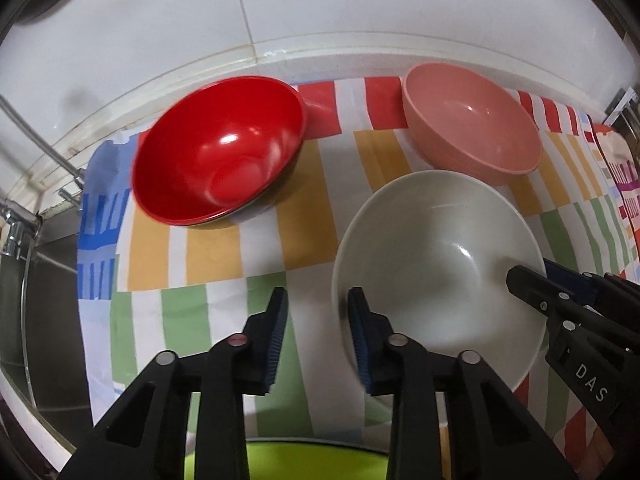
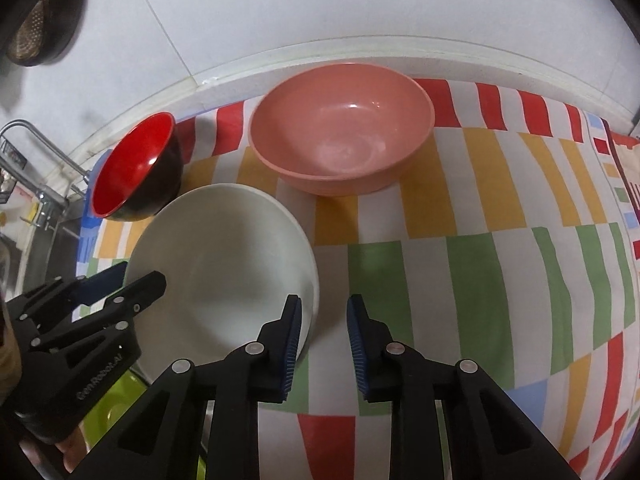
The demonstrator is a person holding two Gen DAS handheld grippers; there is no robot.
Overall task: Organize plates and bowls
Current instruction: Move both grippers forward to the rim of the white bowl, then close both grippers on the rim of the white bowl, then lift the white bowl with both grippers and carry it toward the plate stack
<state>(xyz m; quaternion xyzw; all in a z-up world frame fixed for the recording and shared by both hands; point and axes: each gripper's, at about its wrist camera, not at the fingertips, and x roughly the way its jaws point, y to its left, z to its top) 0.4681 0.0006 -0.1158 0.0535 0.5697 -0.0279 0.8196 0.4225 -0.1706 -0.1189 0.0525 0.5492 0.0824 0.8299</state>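
A white bowl (image 1: 436,256) (image 2: 224,264) sits on the striped cloth (image 1: 256,248) (image 2: 460,264). My left gripper (image 1: 318,304) (image 2: 132,280) is open, its fingers straddling the bowl's left rim. My right gripper (image 2: 324,312) (image 1: 532,276) is open, its fingers straddling the bowl's right rim. A red bowl with a black outside (image 1: 218,148) (image 2: 132,168) lies tilted at the back left. A pink bowl (image 1: 472,128) (image 2: 340,128) stands upright at the back. A lime-green dish (image 1: 288,456) (image 2: 108,408) shows under the grippers, mostly hidden.
A white tiled wall (image 1: 320,8) runs behind the counter. A steel sink (image 1: 48,280) and a tap (image 2: 36,148) lie to the left. A dark colander (image 2: 36,20) hangs at the upper left. A patterned cloth (image 2: 624,184) lies at the right edge.
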